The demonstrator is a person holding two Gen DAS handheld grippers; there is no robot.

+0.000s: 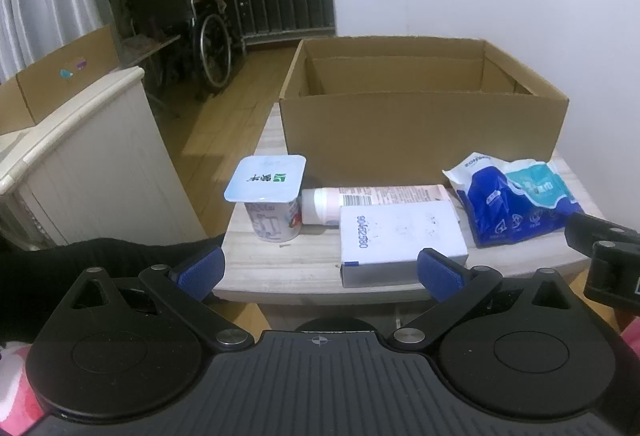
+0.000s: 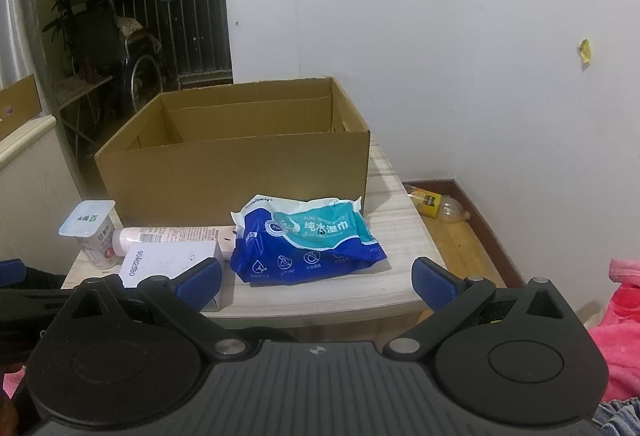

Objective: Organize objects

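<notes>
On a small wooden table [image 1: 288, 268] an open cardboard box [image 1: 420, 139] [image 2: 236, 179] stands at the back, nothing visible inside. In front of it sit a yogurt cup [image 1: 272, 199] [image 2: 94, 232], a pink-white tube [image 1: 376, 201] [image 2: 172, 236] lying on its side, a white carton [image 1: 400, 240] [image 2: 168, 260] and a blue wet-wipes pack [image 1: 516, 203] [image 2: 308, 240]. My left gripper [image 1: 320, 272] hangs open at the table's near edge, facing the white carton. My right gripper [image 2: 316, 278] is open too, just short of the wipes pack. Both hold nothing.
A white cabinet [image 1: 80, 163] with a cardboard box on it stands left. A wheelchair [image 1: 200, 35] and railing are behind. The white wall [image 2: 480, 35] lies behind and to the right of the table. A plastic bottle [image 2: 440, 205] lies on the floor right. Pink fabric [image 2: 616, 336] is near right.
</notes>
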